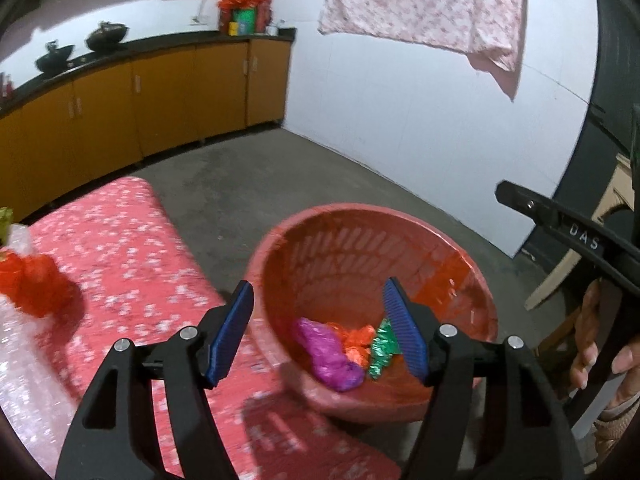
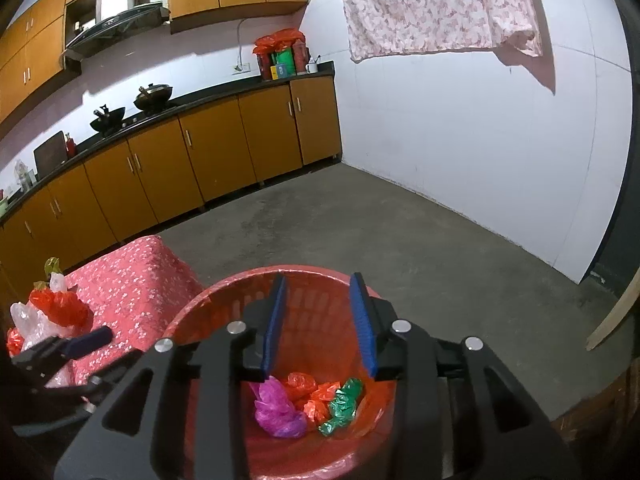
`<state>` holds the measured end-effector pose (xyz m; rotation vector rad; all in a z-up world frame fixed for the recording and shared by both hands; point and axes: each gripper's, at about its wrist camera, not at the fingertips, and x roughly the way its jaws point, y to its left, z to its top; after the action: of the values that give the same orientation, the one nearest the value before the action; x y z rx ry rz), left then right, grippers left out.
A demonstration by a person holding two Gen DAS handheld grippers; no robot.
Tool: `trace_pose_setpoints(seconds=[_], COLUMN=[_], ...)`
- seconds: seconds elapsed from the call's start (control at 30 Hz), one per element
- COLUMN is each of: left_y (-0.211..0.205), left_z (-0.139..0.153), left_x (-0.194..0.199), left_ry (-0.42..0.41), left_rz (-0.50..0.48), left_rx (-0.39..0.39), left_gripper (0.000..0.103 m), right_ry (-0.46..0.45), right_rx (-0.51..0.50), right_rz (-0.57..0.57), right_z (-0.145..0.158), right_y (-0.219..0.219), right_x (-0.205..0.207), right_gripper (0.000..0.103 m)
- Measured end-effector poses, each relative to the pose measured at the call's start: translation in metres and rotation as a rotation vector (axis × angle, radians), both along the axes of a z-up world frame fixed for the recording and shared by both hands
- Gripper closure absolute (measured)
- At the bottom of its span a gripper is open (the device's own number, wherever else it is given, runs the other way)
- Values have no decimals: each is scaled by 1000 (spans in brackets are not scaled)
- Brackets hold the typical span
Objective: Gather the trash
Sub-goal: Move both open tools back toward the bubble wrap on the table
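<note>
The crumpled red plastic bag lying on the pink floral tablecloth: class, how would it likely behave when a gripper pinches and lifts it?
The crumpled red plastic bag looks thin and creased, so it would probably flop and squash between the pads. It seems light for its bulk. Its glossy film may slip, and lying against the clear plastic wrap, it might drag that along.

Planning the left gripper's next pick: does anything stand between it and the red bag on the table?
Nothing visible does. From the left gripper, only bare tablecloth lies toward the red bag; its jaws are open and empty.
</note>
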<state>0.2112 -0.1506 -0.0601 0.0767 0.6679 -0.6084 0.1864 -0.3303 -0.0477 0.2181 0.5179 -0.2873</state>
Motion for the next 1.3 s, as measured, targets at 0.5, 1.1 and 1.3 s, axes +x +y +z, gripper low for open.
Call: trace_pose_setpoints(seconds=[0.5, 1.1, 1.3], left_y=[174, 329, 335], left_z=[29, 0, -12], left_x=[-59, -89, -85], left_ry=[-122, -92, -55], left_rz=[457, 840, 828], left_rx=[2, 47, 24], left_gripper=[31, 25, 25], right_ry=[3, 42, 100], right_rx=[-22, -47, -95], right_rz=[271, 674, 680], right_z=[5, -6, -28], right_y=[117, 339, 362], right_x=[12, 31, 43], right_gripper=[61, 41, 39])
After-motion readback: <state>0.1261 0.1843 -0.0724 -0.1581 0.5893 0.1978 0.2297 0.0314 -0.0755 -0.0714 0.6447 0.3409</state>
